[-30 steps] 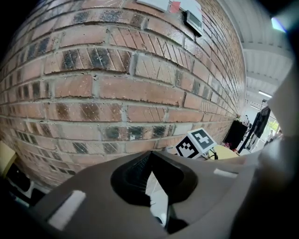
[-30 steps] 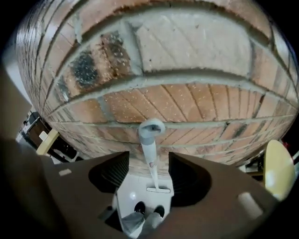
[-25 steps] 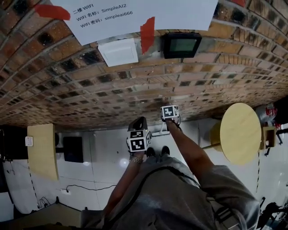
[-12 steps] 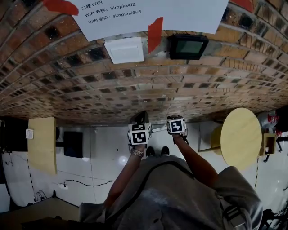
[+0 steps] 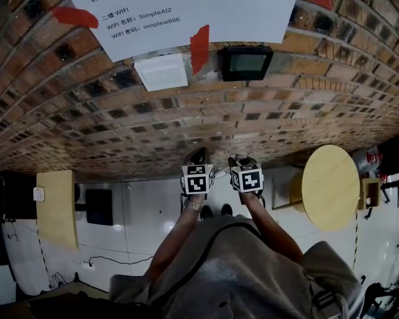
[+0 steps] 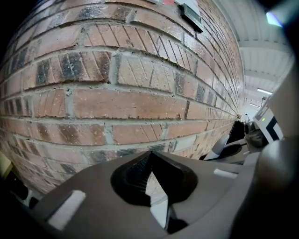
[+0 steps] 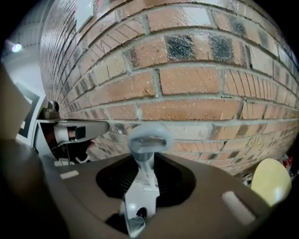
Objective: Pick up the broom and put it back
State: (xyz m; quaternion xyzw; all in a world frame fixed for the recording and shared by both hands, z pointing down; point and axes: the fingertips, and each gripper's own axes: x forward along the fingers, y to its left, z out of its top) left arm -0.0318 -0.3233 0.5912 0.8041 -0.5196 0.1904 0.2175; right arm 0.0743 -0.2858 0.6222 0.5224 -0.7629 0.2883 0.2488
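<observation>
My right tongs [image 7: 145, 173] pinched the broom [image 7: 148, 140] by its grey handle, the looped end pointing at the brick wall [image 7: 196, 84]. My left tongs [image 6: 149, 155] were pressed together, empty.

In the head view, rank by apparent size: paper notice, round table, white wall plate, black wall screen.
1. paper notice, cut off at the top
2. round table
3. white wall plate and black wall screen: these two look alike

On the white paper sheet [image 5: 206, 15] taped to the brick wall [image 5: 262, 118], "二楼 WIFI" is printed; beneath it "WIFI 名称: SimpleAI2" is read; then "WIFI 密码: simpleai666".
</observation>
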